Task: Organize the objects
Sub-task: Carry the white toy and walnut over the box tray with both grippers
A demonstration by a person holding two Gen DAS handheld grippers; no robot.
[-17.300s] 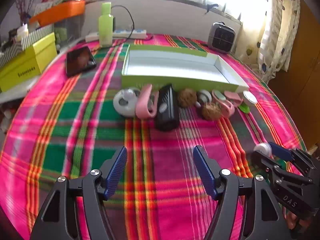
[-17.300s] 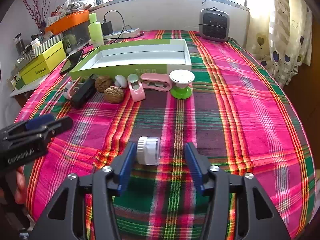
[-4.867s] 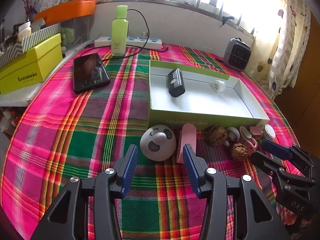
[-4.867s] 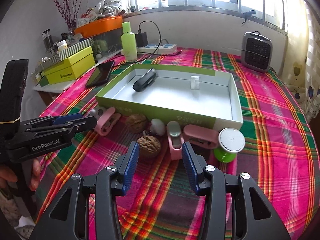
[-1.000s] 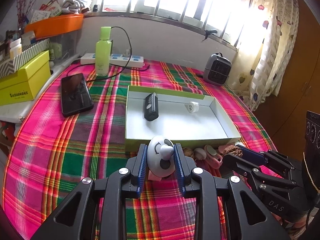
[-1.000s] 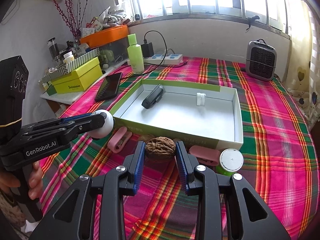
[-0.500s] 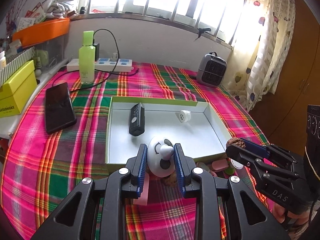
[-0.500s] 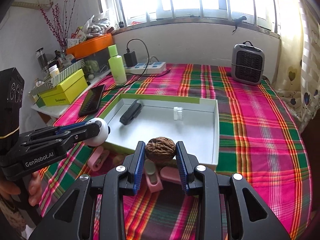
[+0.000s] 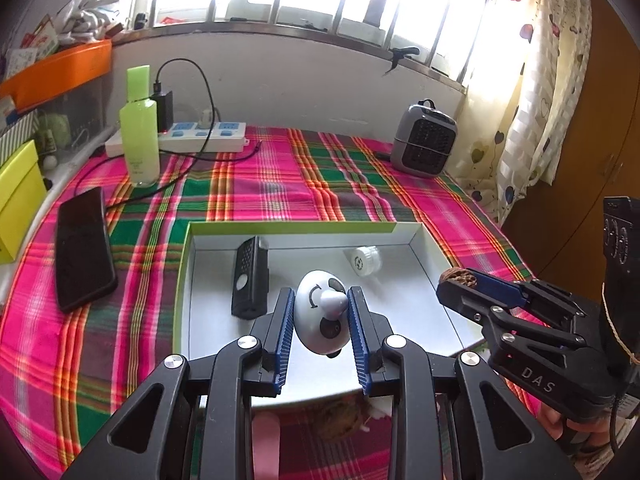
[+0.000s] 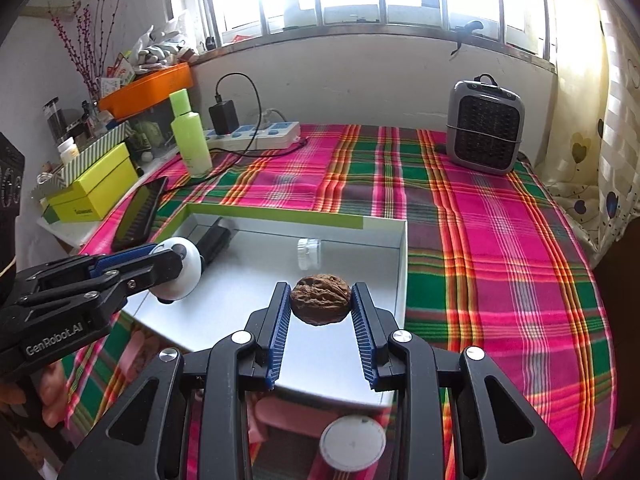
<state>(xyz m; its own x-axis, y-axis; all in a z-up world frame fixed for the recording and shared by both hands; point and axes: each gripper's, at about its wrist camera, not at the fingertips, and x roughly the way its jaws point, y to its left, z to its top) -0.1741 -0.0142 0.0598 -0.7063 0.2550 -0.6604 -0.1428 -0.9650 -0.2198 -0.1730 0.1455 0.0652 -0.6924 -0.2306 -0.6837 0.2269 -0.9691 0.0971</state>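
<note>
1. Both my tongs have carried their loads from the near side of the tray (image 9: 182, 280) to above its white floor since a second ago.
2. My left tongs (image 9: 321, 322) grip the white dome (image 9: 318, 312), the blue pads pressing its two sides; it hangs over the tray's near middle.
3. My right tongs (image 10: 321, 306) grip the walnut (image 10: 321, 298) between their pads, above the tray's near right part.
4. From the left camera my right tongs show on the right, the walnut's top just visible at their tips over the tray's right wall.
5. From the right camera my left tongs show on the left with the dome at their tips, over the tray's left part.
6. Inside the tray lie a black box (image 9: 250, 278) at the far left and a small white cap (image 9: 363, 261) near the far wall, well apart from each other.
7. Near the tray, partly hidden under my tongs, sit a second walnut (image 9: 340, 418), pink clips (image 10: 280, 410) and a white-topped knob (image 10: 352, 444) on the plaid cloth (image 10: 500, 240).
8. Left of the tray lies a phone (image 9: 82, 248); far behind stand a green bottle (image 9: 139, 128), a power strip (image 9: 200, 136) and a grey heater (image 9: 424, 141).
9. Part of my hand (image 10: 48, 392) shows under the left tongs.
</note>
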